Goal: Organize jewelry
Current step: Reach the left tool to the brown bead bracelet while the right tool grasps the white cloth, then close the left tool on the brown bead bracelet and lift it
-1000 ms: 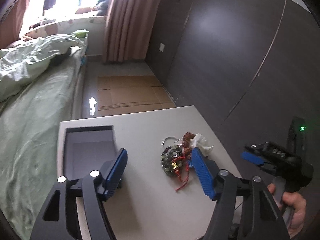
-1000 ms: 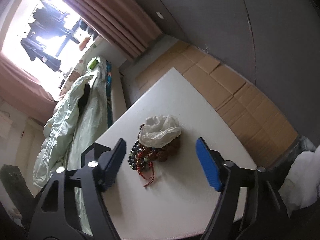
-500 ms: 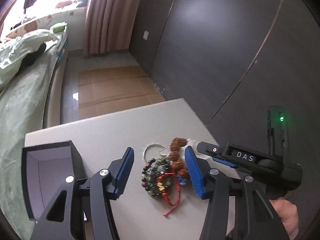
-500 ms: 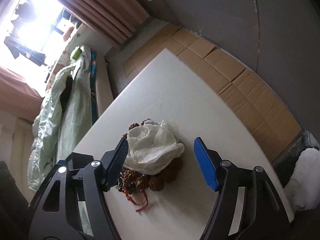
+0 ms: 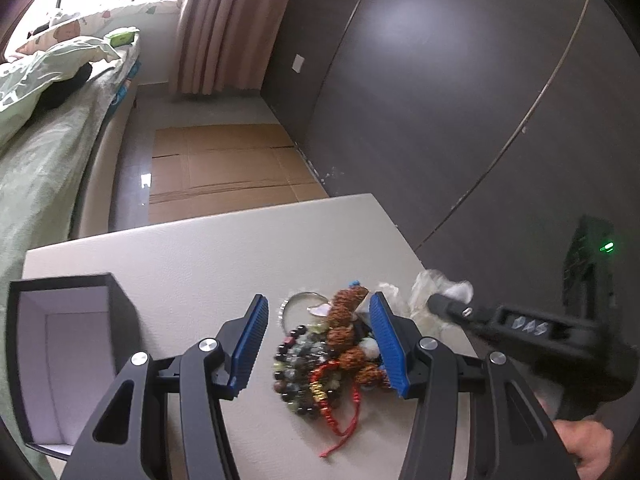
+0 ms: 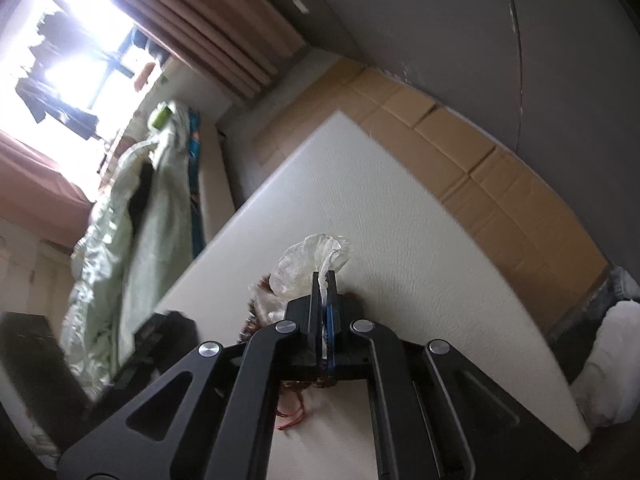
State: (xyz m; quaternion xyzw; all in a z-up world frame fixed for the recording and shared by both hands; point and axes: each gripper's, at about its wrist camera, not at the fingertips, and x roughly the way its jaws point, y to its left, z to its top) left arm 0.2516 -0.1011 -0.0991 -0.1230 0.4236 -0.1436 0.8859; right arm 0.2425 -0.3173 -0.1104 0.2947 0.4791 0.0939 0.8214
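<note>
White table [image 5: 192, 264], open dark box [image 5: 60, 344] at left, tangled bead bracelets [image 5: 320, 360], crumpled plastic bag [image 6: 312, 264]

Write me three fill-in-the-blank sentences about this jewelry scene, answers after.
1. The right hand-held gripper is shut on the crumpled white ____.
2. The left hand-held gripper is ____, straddling the tangled pile of beaded bracelets.
3. The open dark box with pale lining sits ____ of the pile in the left wrist view.

Answers: plastic bag; open; left
</note>
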